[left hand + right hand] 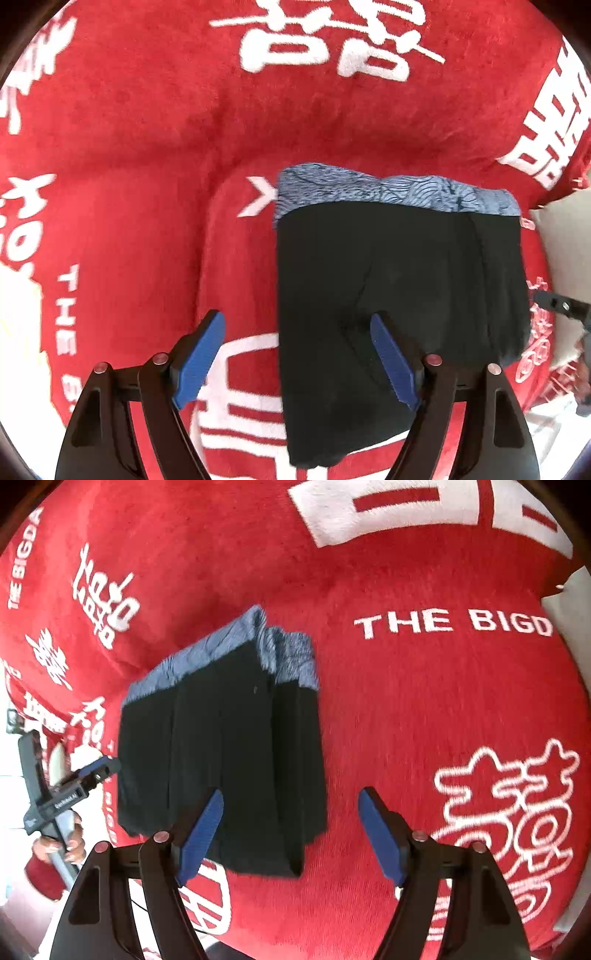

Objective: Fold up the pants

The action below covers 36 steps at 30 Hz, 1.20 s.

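Left gripper (297, 363): blue-padded fingers (201, 360) spread wide, holding nothing; the pad at 4 o'clock overlaps the black cloth in the picture, though contact cannot be told; the pad at 7 o'clock hangs over red cloth. Right gripper (291, 836): fingers (380, 840) likewise spread wide and empty; the pad at 7 o'clock overlaps the near edge of the bundle, the pad at 5 o'clock over bare red pile. Pants (399, 291): black, folded to a compact rectangle, blue-grey patterned waistband (399, 194) showing along the far edge at 12 o'clock; lying flat on the blanket (155, 147), centre to right of centre in the left view, left of centre in the right view (225, 746). Blanket: red plush with white characters and the words "THE BIGD"; open red surface toward 9 through 12 o'clock of the pants in the left view, toward 12 through 4 o'clock in the right view. Edges: a pale surface (565, 236) at 3 o'clock in the left view, beyond the blanket's rim; the person's left hand (62, 843) on its handle at 8 o'clock in the right view, just beside the bundle's left edge.
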### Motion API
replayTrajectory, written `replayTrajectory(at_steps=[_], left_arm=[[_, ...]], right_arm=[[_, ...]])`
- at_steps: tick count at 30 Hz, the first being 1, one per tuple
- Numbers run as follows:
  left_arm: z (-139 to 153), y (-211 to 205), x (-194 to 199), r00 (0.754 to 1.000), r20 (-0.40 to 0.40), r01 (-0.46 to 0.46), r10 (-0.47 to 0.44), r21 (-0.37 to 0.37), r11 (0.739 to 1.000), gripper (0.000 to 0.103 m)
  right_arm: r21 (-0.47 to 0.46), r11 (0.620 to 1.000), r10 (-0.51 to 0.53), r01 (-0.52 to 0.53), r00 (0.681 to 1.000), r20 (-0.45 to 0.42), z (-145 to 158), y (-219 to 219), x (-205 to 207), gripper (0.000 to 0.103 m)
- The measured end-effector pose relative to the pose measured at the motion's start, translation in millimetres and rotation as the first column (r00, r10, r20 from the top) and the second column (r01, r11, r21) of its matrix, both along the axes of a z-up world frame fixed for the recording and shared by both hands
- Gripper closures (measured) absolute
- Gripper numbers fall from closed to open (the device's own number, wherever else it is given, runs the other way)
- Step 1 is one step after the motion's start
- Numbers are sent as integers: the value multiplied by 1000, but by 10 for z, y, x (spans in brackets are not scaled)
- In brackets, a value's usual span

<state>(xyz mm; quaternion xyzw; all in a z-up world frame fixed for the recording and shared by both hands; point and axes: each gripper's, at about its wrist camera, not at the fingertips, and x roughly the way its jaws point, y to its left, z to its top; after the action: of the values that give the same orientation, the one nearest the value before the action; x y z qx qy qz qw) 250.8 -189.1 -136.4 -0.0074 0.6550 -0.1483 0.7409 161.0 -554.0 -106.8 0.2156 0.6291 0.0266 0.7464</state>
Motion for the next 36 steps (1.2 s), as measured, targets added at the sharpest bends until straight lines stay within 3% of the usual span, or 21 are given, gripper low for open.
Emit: replayTrajectory(at_steps=[9,12,15,22,24,29,36], left_arm=[[-347,-32,221,988,-125,61,-85,-186,981,21],[-455,-6,281,984,-149,69,-102,-214,974,9],[-538,19,332,979,-172,63,-112,-269,961,9],[-596,-108,355,983,-153,48,-101,-312,949,9],[-570,-173,331,986,-134,48,-96,-321,946,25],[-381,-260,270,992,-85,66,-96,-302,951,43],[-165,-229,178,994,-73,60,-86,-313,948,50]], right_arm=[[230,973,17,-16,1000,0,-363,-274,191,24],[295,954,47,-47,999,7,-475,-272,253,24],[327,941,81,-82,997,19,-560,-241,345,24],[408,904,126,-129,991,35,-712,-165,490,25],[408,906,114,-112,993,19,-720,-172,492,32],[427,902,59,-63,998,21,-609,-227,409,60],[473,880,21,-35,999,34,-438,-252,279,62]])
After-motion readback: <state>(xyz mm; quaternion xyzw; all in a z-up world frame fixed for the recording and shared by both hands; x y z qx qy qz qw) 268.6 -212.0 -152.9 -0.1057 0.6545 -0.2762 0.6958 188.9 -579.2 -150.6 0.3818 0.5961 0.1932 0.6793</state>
